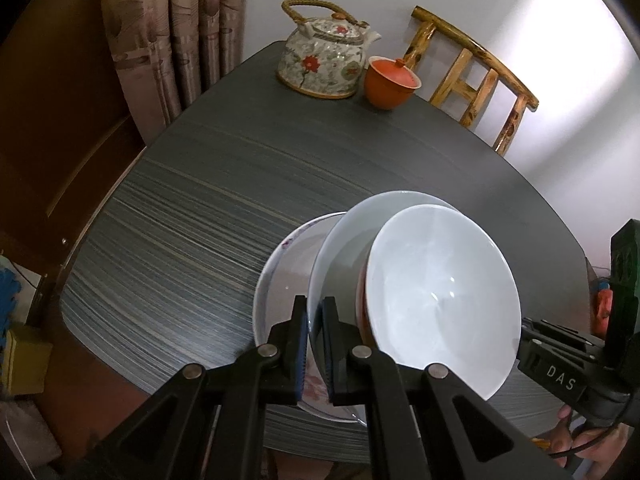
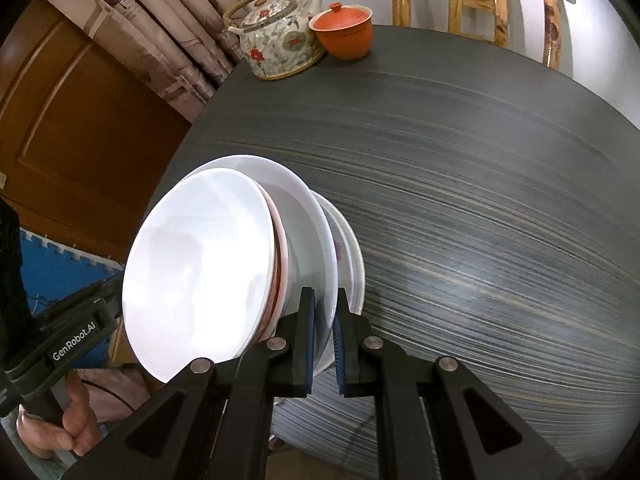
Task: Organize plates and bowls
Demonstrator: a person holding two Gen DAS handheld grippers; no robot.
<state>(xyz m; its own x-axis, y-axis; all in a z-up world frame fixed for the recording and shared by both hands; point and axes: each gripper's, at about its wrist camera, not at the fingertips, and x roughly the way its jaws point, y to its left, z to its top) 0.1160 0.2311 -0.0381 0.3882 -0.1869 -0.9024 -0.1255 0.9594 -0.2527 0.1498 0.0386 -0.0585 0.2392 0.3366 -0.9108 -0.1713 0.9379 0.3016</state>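
A white plate [image 1: 344, 240] carries a white bowl [image 1: 436, 296] with a red outside. Both are held just above a floral-rimmed plate [image 1: 280, 264] that lies on the dark table [image 1: 180, 208]. My left gripper [image 1: 316, 312] is shut on the white plate's rim on one side. My right gripper [image 2: 325, 308] is shut on the same plate's [image 2: 308, 232] opposite rim. In the right wrist view the bowl [image 2: 200, 264] sits on the plate and the floral plate [image 2: 352, 256] shows beneath it.
A floral teapot [image 1: 324, 60] and a lidded orange cup [image 1: 388, 80] stand at the table's far edge. A wooden chair [image 1: 472, 76] is behind the table. Curtains [image 1: 180, 32] and a brown door [image 2: 72, 120] are to the left.
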